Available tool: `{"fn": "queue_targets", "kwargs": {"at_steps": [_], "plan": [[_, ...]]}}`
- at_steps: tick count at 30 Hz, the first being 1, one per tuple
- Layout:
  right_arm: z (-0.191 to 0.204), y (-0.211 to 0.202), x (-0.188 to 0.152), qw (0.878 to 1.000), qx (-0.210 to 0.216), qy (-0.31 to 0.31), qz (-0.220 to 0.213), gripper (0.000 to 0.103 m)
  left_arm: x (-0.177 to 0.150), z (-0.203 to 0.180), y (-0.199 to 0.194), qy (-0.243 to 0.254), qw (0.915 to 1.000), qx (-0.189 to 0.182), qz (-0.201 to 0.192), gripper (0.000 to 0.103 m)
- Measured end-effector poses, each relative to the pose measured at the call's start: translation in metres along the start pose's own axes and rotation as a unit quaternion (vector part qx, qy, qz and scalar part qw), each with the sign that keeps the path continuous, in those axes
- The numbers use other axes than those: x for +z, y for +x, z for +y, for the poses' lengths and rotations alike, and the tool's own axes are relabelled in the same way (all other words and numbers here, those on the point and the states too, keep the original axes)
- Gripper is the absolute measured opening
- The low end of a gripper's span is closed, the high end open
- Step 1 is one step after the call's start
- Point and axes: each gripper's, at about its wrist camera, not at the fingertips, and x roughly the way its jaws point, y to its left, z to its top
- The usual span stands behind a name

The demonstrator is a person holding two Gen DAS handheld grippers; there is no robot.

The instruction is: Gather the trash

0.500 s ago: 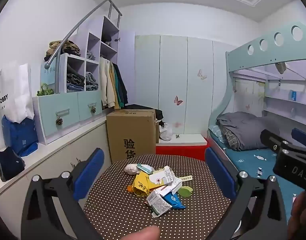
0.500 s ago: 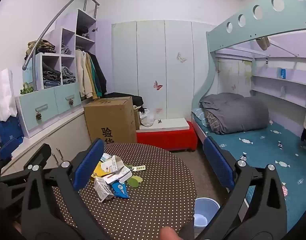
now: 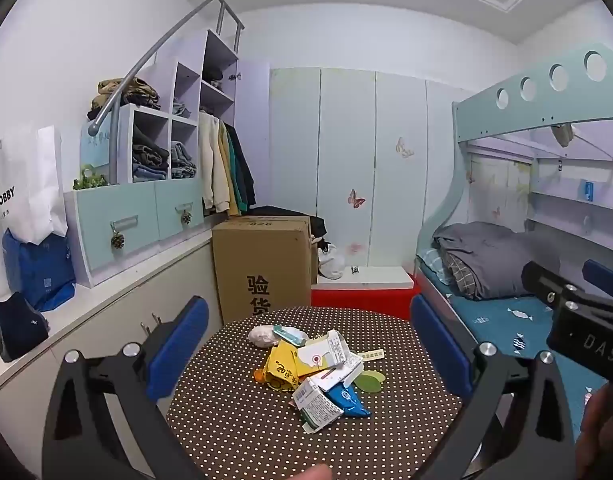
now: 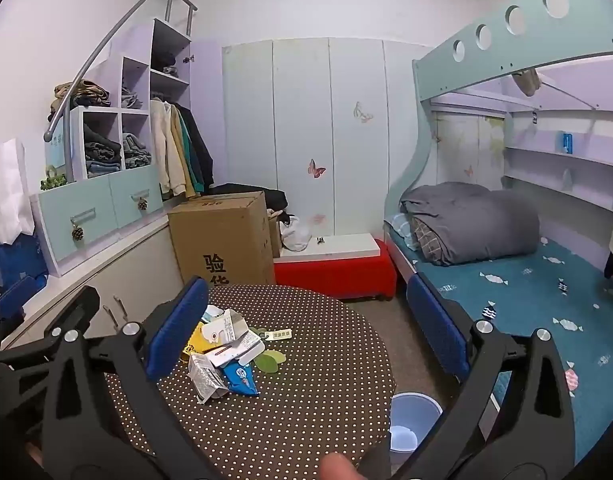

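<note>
A heap of trash (image 3: 314, 372) lies in the middle of a round table with a brown dotted cloth (image 3: 242, 432): a yellow wrapper (image 3: 284, 366), a blue packet (image 3: 346, 398), white cartons, a crumpled tissue (image 3: 262, 336) and green leaves (image 3: 370, 381). My left gripper (image 3: 308, 350) hangs open above the near table, the heap seen between its blue pads. The right gripper (image 4: 306, 330) is open too, with the trash heap (image 4: 226, 356) beside its left pad. A pale blue bin (image 4: 412, 420) stands on the floor right of the table.
A tall cardboard box (image 3: 262, 264) stands behind the table, a red bench (image 4: 334, 270) beyond it. A bunk bed (image 4: 506, 264) with a grey quilt fills the right side. Low cabinets and shelves (image 3: 138, 208) line the left wall. The other gripper (image 3: 582, 332) shows at the left view's right edge.
</note>
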Motion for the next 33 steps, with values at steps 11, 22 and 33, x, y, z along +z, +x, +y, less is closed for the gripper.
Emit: {"fn": "queue_targets", "kwargs": {"at_steps": [11, 22, 33], "plan": [[-0.004, 0.006, -0.006, 1.000, 0.003, -0.001, 0.006, 0.097, -0.004, 0.004, 0.008, -0.001, 1.0000, -0.006, 0.008, 0.099], [0.000, 0.007, -0.007, 1.000, 0.001, -0.001, 0.006, 0.097, -0.005, -0.001, 0.010, 0.003, 0.9998, -0.014, 0.011, 0.099], [-0.002, 0.007, -0.007, 1.000, 0.000, -0.002, 0.007, 0.097, -0.005, -0.001, 0.012, 0.000, 0.9998, -0.018, 0.012, 0.099]]}}
